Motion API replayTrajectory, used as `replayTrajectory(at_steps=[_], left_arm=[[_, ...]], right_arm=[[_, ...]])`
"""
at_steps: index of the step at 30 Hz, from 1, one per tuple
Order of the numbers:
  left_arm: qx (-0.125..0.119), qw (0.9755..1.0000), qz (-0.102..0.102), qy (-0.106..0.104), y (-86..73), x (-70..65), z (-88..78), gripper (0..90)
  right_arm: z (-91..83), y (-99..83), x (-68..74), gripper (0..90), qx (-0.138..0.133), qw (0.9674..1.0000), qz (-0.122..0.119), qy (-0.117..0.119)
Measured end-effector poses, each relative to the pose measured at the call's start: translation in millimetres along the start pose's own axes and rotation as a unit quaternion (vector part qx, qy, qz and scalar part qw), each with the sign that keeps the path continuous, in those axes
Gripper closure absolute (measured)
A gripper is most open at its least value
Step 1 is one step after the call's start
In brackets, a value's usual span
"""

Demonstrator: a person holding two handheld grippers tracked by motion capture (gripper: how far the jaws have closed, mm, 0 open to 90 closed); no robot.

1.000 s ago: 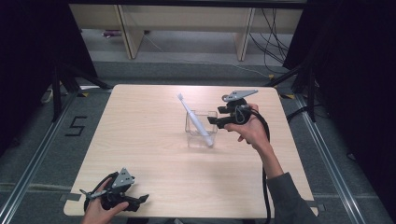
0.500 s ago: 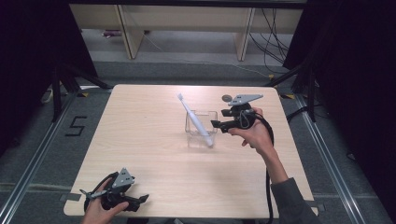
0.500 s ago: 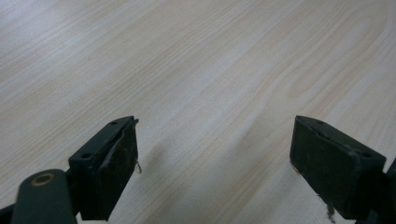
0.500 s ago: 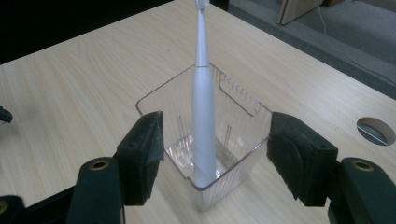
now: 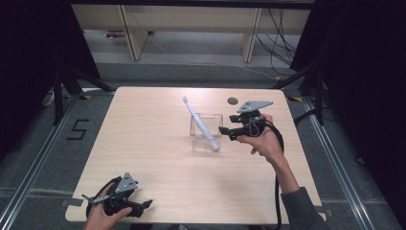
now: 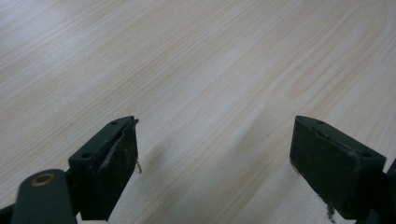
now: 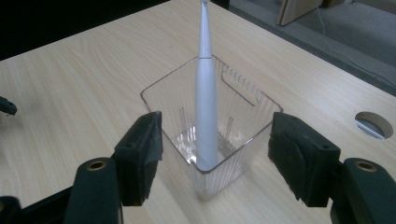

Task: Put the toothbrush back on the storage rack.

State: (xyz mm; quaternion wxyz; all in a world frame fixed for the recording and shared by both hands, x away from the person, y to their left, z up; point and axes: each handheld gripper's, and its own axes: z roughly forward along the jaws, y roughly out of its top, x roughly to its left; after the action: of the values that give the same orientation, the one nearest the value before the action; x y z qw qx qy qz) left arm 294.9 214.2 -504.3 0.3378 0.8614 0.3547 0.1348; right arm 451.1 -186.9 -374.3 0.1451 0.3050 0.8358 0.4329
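Now the right gripper sits slightly lower and farther from the clear plastic bin than a second ago; its jaws stand wide apart with nothing between them. The white electric toothbrush leans in that bin, head up past the rim, so I judge the placing done and the hand backing off. Left gripper rests wide and empty at the table near edge. Bare wood all round; the cable hole lies behind the bin.
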Motion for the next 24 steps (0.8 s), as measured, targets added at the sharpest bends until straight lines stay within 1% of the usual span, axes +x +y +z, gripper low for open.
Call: replayTrajectory(at_steps=[1, 2, 3, 4, 5, 6, 7, 9, 10, 11, 12, 13, 14, 15, 16, 17, 18, 19, 20, 21, 22, 24], left_arm=[[0.000, 1.0000, -0.003, 0.001, 0.3, -0.3, 0.0, 14.9], [0.000, 1.0000, -0.002, 0.000, 0.4, -0.2, -0.1, 14.9], [0.000, 1.0000, 0.000, 0.000, 0.3, 0.0, -0.2, 14.9], [0.001, 1.0000, 0.002, 0.000, 0.2, 0.1, -0.4, 14.9], [0.001, 1.0000, 0.002, 0.000, 0.2, 0.1, -0.4, 14.9], [0.000, 1.0000, -0.001, 0.000, 0.4, -0.2, -0.2, 14.9], [0.001, 1.0000, -0.001, 0.001, 0.4, -0.2, -0.2, 14.9], [0.001, 1.0000, 0.000, 0.001, 0.4, -0.2, -0.3, 14.9], [0.001, 1.0000, 0.003, 0.000, 0.2, 0.2, -0.5, 14.9], [0.001, 1.0000, 0.003, 0.000, 0.2, 0.1, -0.5, 14.9], [0.001, 1.0000, 0.003, 0.000, 0.3, 0.2, -0.5, 14.9], [0.001, 1.0000, 0.003, 0.000, 0.2, 0.1, -0.5, 14.9], [0.001, 1.0000, 0.003, 0.000, 0.2, 0.1, -0.4, 14.9], [0.001, 1.0000, 0.003, 0.000, 0.2, 0.2, -0.5, 14.9], [0.000, 1.0000, 0.001, 0.001, 0.3, -0.1, -0.4, 14.9], [0.001, 1.0000, 0.004, 0.000, 0.3, 0.2, -0.7, 14.9], [0.000, 1.0000, 0.004, 0.000, 0.3, 0.2, -0.6, 14.9], [0.001, 1.0000, 0.004, 0.001, 0.4, 0.2, -0.7, 14.9], [0.000, 1.0000, 0.004, 0.001, 0.4, 0.1, -0.7, 14.9], [0.001, 1.0000, 0.005, 0.000, 0.4, 0.2, -0.8, 14.9], [0.002, 1.0000, 0.006, 0.000, 0.4, 0.4, -0.9, 14.9], [0.000, 1.0000, 0.001, 0.001, 0.7, -0.1, -0.6, 14.9]], right_arm=[[-0.7, -0.3, -0.2, 35.7, -0.001, 1.0000, -0.006, -0.001], [-1.1, -0.8, 1.5, 35.6, 0.002, 1.0000, 0.005, 0.002], [-1.6, -1.0, 1.4, 35.4, -0.001, 1.0000, -0.001, -0.003], [-0.9, -1.6, 1.4, 35.2, -0.006, 1.0000, -0.003, -0.002], [-1.7, -2.0, 1.3, 34.7, -0.002, 1.0000, -0.007, 0.002], [-2.5, -2.6, 3.3, 33.6, 0.003, 1.0000, 0.004, 0.002], [-2.6, -3.2, 2.1, 32.2, 0.002, 1.0000, -0.007, 0.000], [-3.7, -5.0, 4.0, 31.2, 0.007, 1.0000, 0.000, 0.000], [-4.2, -5.9, 4.6, 30.0, 0.007, 1.0000, 0.002, -0.001], [-4.6, -6.4, 4.3, 29.1, 0.007, 1.0000, 0.000, -0.003], [-4.6, -7.2, 4.1, 28.3, 0.002, 1.0000, -0.008, -0.006], [-6.0, -7.9, 6.5, 26.2, 0.011, 0.9999, 0.005, -0.003], [-6.2, -8.5, 5.9, 24.0, 0.005, 1.0000, -0.002, -0.008], [-6.6, -9.2, 6.9, 23.2, 0.007, 1.0000, 0.002, -0.001], [-7.1, -9.9, 6.9, 22.1, 0.002, 0.9999, -0.005, -0.008], [-8.2, -10.9, 9.4, 20.8, 0.009, 0.9999, 0.007, -0.005], [-7.9, -11.8, 8.5, 19.4, 0.003, 0.9999, -0.005, -0.011], [-9.2, -13.0, 11.3, 18.6, 0.010, 0.9999, 0.008, -0.011], [-8.3, -14.0, 10.0, 18.6, 0.005, 1.0000, -0.005, -0.006], [-9.6, -15.1, 11.5, 18.5, 0.007, 0.9999, -0.001, -0.009], [-9.2, -16.2, 11.3, 18.6, 0.004, 1.0000, -0.004, -0.005], [-10.9, -17.8, 11.7, 18.7, 0.003, 0.9999, -0.009, -0.012]])
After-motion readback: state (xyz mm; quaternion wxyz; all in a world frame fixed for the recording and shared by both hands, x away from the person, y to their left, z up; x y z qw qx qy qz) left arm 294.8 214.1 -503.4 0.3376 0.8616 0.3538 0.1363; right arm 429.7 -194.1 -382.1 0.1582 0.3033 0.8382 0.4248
